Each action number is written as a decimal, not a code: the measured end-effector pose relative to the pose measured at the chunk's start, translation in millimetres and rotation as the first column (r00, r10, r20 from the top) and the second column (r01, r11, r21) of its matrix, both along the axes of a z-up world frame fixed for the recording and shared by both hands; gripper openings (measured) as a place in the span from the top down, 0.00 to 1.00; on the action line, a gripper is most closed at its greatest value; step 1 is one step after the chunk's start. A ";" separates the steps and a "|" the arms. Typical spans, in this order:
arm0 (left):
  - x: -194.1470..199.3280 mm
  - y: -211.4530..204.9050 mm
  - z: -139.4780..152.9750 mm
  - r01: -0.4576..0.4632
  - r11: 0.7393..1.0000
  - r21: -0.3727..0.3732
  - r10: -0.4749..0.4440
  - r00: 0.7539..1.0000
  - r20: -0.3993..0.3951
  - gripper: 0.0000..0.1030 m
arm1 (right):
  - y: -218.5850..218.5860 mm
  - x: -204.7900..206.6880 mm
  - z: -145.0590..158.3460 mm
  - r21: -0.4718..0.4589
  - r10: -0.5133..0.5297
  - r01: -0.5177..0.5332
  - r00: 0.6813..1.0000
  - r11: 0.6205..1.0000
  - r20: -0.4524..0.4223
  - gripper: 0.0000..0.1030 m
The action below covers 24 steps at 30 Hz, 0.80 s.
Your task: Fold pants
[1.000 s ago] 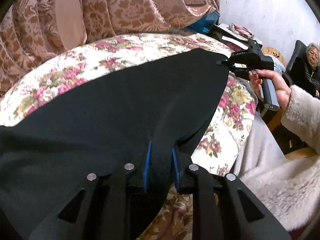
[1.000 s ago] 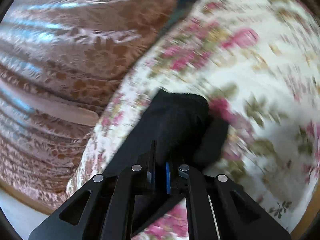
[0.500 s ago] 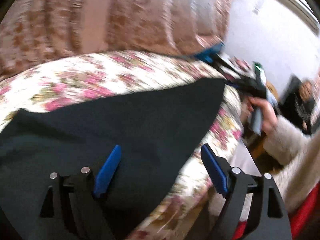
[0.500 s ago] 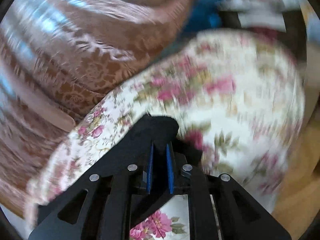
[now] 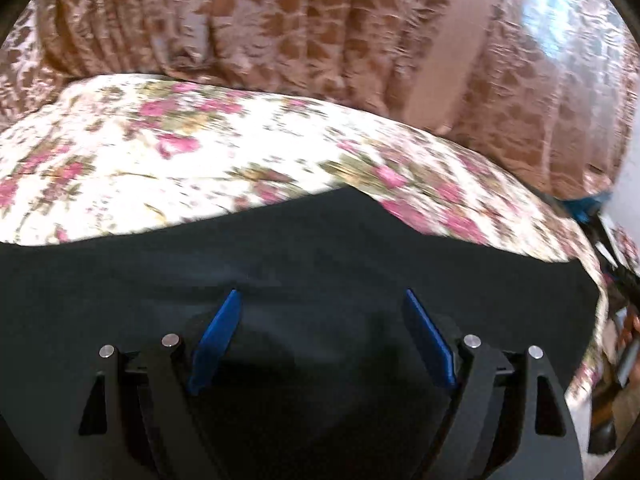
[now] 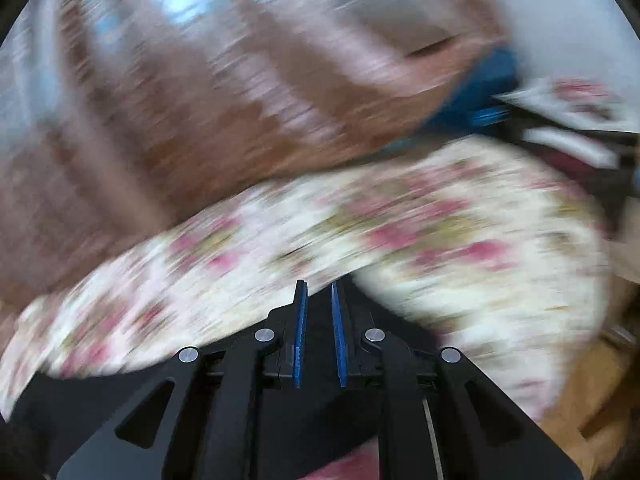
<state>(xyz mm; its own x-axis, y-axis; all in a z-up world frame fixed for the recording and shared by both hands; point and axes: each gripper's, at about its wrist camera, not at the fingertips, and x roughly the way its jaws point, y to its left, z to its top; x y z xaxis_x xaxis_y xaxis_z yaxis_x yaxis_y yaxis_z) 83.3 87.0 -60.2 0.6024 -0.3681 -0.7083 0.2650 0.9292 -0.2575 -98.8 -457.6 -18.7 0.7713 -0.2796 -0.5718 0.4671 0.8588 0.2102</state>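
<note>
The left gripper (image 5: pixel 322 332) hangs released over the black pants (image 5: pixel 280 256), while the right gripper (image 6: pixel 319 336) pinches their edge.

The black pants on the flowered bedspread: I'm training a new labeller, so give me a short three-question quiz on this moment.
1. True or false: the left gripper is clamped shut on the black pants.
2. Multiple choice: what lies between the pads of the right gripper? A) flowered bedspread B) black cloth of the pants C) nothing
3. Fill in: behind the flowered bedspread hangs a brown patterned ____.

Key: 1 false, its pads stand wide apart above the cloth. 2 B. 3 curtain.
</note>
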 end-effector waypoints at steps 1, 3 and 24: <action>6.7 3.5 -3.0 -0.016 1.000 0.011 0.016 1.000 -0.005 0.20 | 8.7 10.7 -6.2 0.013 0.051 -0.051 0.998 0.999 -0.024 0.89; 20.1 8.4 -8.9 -0.024 0.999 0.044 0.025 0.999 -0.023 0.20 | 35.2 43.6 -24.5 -0.016 0.154 -0.157 0.981 0.988 -0.120 0.89; 36.2 -12.9 19.8 0.053 0.989 0.139 -0.061 0.997 0.054 0.21 | 39.4 70.7 -75.7 0.121 0.162 -0.152 0.984 0.981 -0.078 0.81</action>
